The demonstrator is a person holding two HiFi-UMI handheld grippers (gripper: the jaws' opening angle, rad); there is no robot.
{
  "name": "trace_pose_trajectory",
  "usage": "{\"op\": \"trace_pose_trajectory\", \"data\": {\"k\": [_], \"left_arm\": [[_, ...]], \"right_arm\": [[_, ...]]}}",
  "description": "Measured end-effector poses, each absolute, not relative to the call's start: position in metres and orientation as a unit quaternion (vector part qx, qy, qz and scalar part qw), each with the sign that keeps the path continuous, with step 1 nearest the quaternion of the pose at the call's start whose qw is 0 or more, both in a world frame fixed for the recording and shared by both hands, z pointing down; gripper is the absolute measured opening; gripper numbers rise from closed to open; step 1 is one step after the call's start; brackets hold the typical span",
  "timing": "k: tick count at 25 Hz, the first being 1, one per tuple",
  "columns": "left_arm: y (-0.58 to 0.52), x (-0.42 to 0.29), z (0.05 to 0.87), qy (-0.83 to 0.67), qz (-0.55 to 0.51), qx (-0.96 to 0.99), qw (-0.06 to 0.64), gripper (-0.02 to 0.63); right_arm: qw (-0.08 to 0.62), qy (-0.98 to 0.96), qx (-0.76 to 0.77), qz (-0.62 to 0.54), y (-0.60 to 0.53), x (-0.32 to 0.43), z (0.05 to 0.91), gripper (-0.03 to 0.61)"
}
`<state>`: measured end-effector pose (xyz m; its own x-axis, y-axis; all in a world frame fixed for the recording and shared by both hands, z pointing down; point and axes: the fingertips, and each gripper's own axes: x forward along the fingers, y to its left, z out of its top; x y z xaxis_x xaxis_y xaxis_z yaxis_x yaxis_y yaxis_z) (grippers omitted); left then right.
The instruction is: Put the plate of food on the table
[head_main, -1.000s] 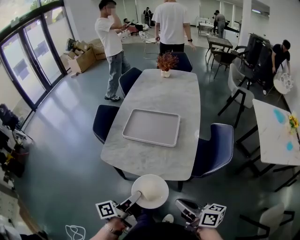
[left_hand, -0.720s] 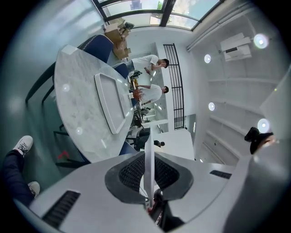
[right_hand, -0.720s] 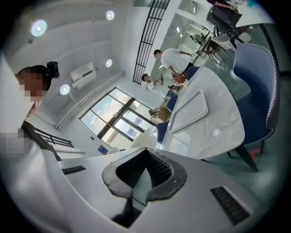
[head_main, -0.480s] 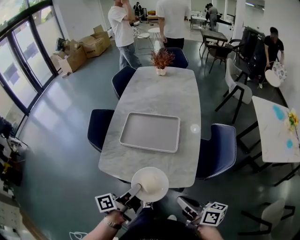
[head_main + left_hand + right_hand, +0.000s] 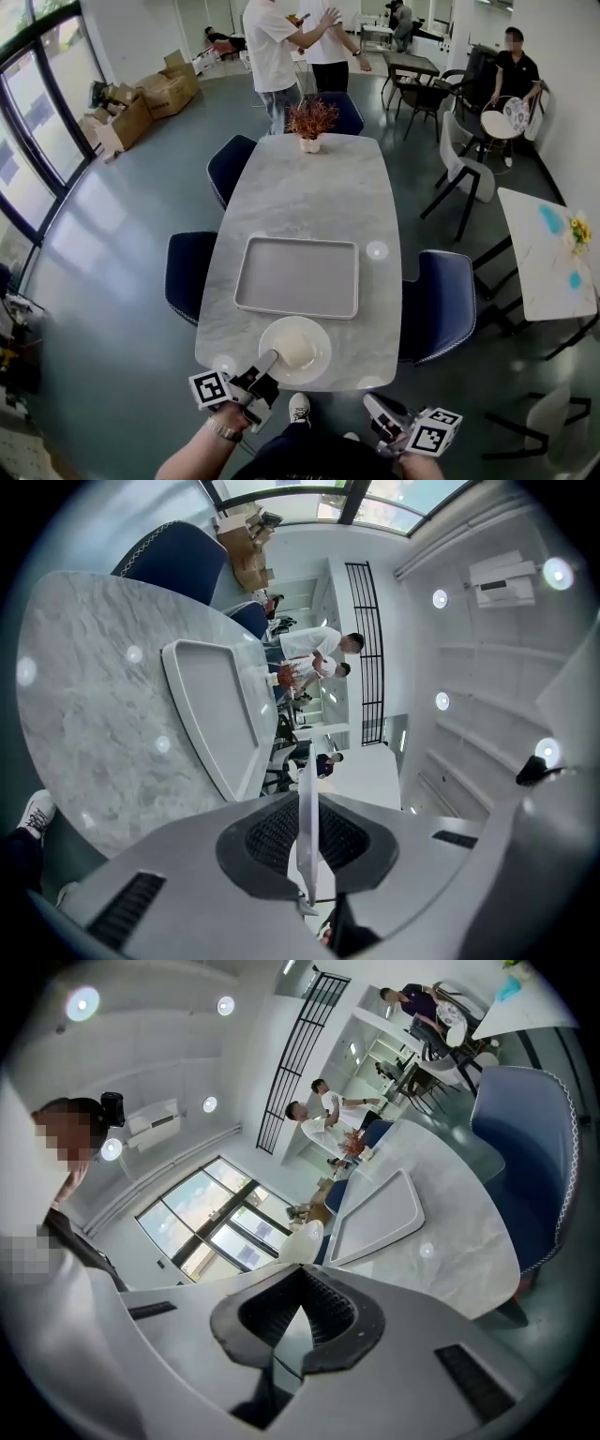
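A white plate (image 5: 294,350) with a pale mound of food (image 5: 297,348) hangs over the near end of the marble table (image 5: 309,202). My left gripper (image 5: 265,364) is shut on the plate's near rim. In the left gripper view the plate (image 5: 307,789) runs edge-on between the pads, and the grey tray (image 5: 211,714) lies beyond it. The grey tray (image 5: 297,277) sits mid-table, just past the plate. My right gripper (image 5: 375,408) is low at the right, off the table's near edge, shut with nothing in it. Its own view shows the jaws (image 5: 298,1309) met, and the table (image 5: 459,1232) ahead.
Blue chairs (image 5: 434,305) (image 5: 187,272) stand along both sides of the table. A potted plant (image 5: 309,122) sits at its far end, where two people (image 5: 277,52) stand. Another table (image 5: 548,253) is at the right, and boxes (image 5: 122,108) are at the back left.
The plate, in my left gripper, has moved forward from short of the table's edge to above its near end. The right gripper has come forward too, and the table looks closer.
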<state>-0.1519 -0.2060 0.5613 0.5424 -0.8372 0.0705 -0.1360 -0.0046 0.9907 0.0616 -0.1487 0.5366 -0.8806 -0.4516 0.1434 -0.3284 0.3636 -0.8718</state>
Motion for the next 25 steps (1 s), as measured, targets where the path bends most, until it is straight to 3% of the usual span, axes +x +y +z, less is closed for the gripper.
{"op": "trace_pose_trajectory", "data": {"k": [25], "left_arm": [[-0.380,-0.241,0.652,-0.421,-0.284,0.570,0.645,0.032]], "right_arm": [[0.097,0.771,-0.371,-0.509,-0.161,0.036,0.541,0.011]]}}
